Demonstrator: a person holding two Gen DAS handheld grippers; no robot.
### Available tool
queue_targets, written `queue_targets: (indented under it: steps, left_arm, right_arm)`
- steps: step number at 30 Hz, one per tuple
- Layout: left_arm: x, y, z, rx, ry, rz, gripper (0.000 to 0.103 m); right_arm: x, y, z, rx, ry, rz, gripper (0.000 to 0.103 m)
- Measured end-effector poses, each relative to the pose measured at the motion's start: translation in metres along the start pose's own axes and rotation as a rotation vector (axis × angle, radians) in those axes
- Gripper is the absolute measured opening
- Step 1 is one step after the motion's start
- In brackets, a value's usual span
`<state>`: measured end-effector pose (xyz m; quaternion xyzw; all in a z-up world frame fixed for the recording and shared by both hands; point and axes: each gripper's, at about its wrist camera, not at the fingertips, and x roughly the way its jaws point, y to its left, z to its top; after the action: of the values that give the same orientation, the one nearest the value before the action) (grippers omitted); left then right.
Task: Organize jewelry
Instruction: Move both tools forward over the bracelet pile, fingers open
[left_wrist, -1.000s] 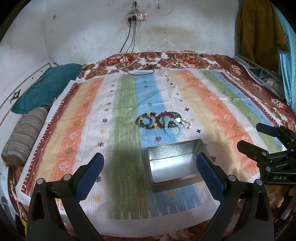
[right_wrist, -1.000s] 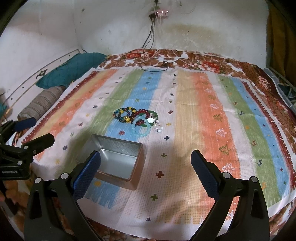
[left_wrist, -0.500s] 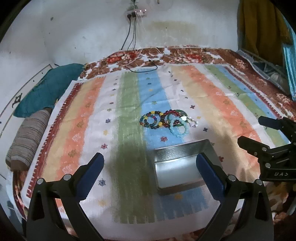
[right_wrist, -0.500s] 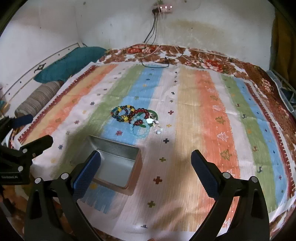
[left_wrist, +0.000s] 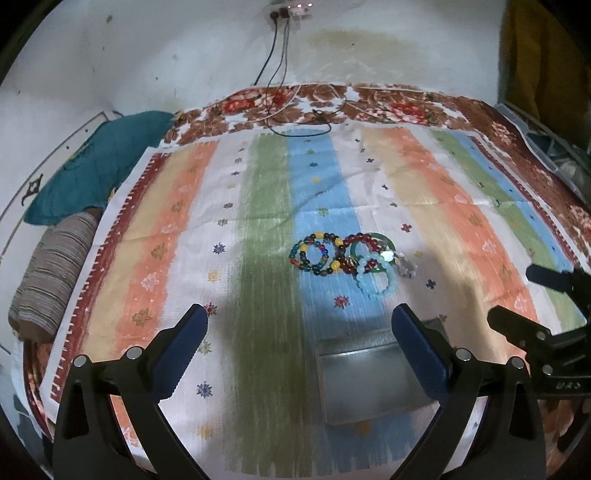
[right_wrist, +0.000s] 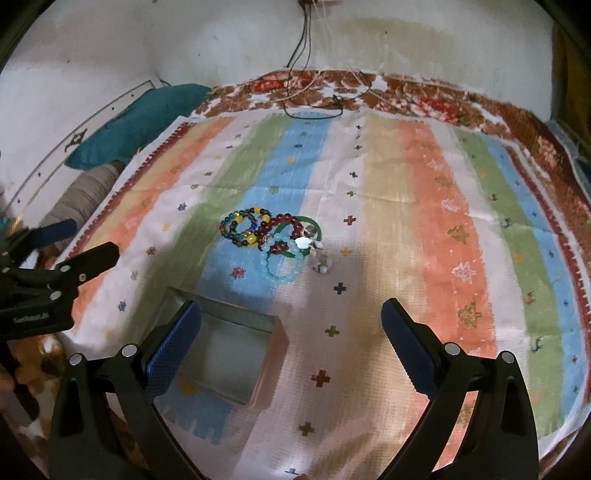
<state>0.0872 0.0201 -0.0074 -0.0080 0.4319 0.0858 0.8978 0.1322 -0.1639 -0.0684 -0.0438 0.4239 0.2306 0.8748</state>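
Note:
A heap of bead bracelets (left_wrist: 347, 256) lies on the striped cloth: a multicoloured one (left_wrist: 317, 253), a dark red one, a green bangle and a pale blue one (left_wrist: 375, 278). The heap also shows in the right wrist view (right_wrist: 275, 240). An open, empty metal tin (left_wrist: 364, 376) sits nearer than the heap, also in the right wrist view (right_wrist: 225, 350). My left gripper (left_wrist: 299, 345) is open and empty, above the cloth left of the tin. My right gripper (right_wrist: 291, 334) is open and empty, above the cloth right of the tin.
The striped cloth (left_wrist: 258, 229) covers a floral bedspread. A teal pillow (left_wrist: 96, 173) and a striped bolster (left_wrist: 51, 269) lie at the left edge. Cables (left_wrist: 295, 118) trail from a wall socket onto the far edge. The other gripper shows at each view's side (left_wrist: 546, 332).
Both grippers have moved forward and lower toward the bracelets; the tin now sits closer under the fingers. Both stay open.

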Motion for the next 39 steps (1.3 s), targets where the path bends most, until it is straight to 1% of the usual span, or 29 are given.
queue_targets:
  steps: [4, 8, 13, 20, 30, 33, 39]
  left_arm:
    - [0.009, 0.004, 0.010, -0.030, 0.016, 0.007, 0.097]
    - [0.017, 0.007, 0.017, -0.052, 0.034, -0.007, 0.097]
    - [0.028, 0.008, 0.024, -0.067, 0.052, -0.015, 0.097]
    - [0.044, 0.010, 0.034, -0.083, 0.087, -0.023, 0.097]
    - [0.071, 0.016, 0.044, -0.095, 0.140, -0.029, 0.097]
    - [0.080, 0.018, 0.046, -0.100, 0.160, -0.041, 0.097]
    - [0.093, 0.019, 0.050, -0.102, 0.175, -0.049, 0.097]
  right_arm:
    - [0.005, -0.007, 0.007, 0.044, 0.017, 0.029, 0.099]
    - [0.011, -0.011, 0.011, 0.072, 0.040, 0.046, 0.099]
    - [0.024, -0.014, 0.014, 0.117, 0.087, 0.071, 0.099]
    - [0.042, -0.016, 0.019, 0.184, 0.147, 0.135, 0.099]
    - [0.066, -0.016, 0.027, 0.215, 0.199, 0.162, 0.099]
    - [0.074, -0.015, 0.029, 0.213, 0.215, 0.164, 0.099]
    - [0.081, -0.013, 0.034, 0.209, 0.212, 0.153, 0.099]
